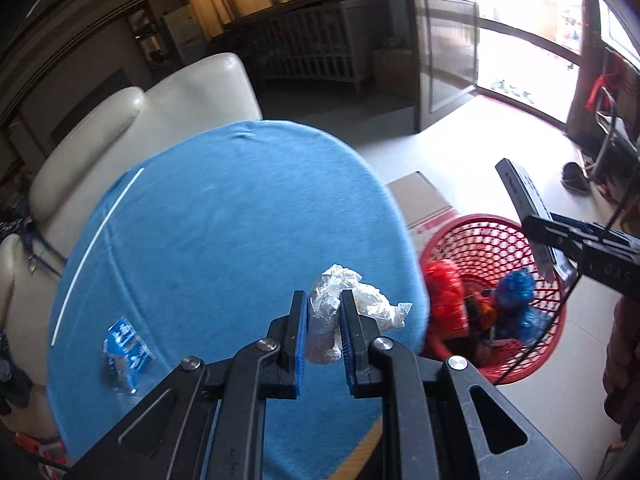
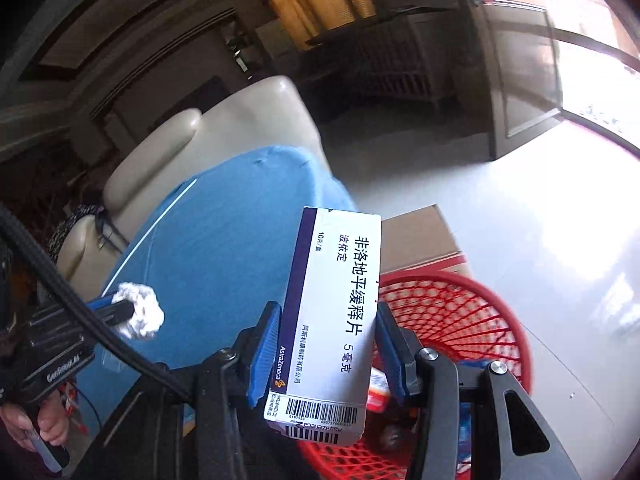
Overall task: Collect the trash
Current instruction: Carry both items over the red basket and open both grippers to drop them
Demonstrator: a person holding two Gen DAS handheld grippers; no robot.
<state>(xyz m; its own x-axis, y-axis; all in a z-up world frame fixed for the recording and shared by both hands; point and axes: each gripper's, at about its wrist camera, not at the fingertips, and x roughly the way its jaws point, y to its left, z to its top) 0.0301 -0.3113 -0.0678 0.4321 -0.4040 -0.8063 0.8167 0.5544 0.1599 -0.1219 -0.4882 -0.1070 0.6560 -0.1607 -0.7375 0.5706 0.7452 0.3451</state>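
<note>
Blue table [image 1: 208, 232] beside red basket [image 1: 476, 236]: my left gripper [image 1: 324, 328] pinched a plastic wad [image 1: 352, 304] above the tabletop; my right gripper [image 2: 328, 344] clamped a box [image 2: 336, 304] over the basket's rim.

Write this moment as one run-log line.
left gripper: shut on crumpled plastic wrap | right gripper: shut on medicine box | red mesh basket: holds bags | blue wrapper: on table

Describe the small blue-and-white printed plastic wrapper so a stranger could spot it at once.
Start at the round table with the blue cloth beside the cream sofa. Near the cloth's edge, left of the left gripper, lies the small blue-and-white printed plastic wrapper. Unlike the crumpled clear plastic wad pinched in that gripper, it lies loose and carries blue print.
</note>
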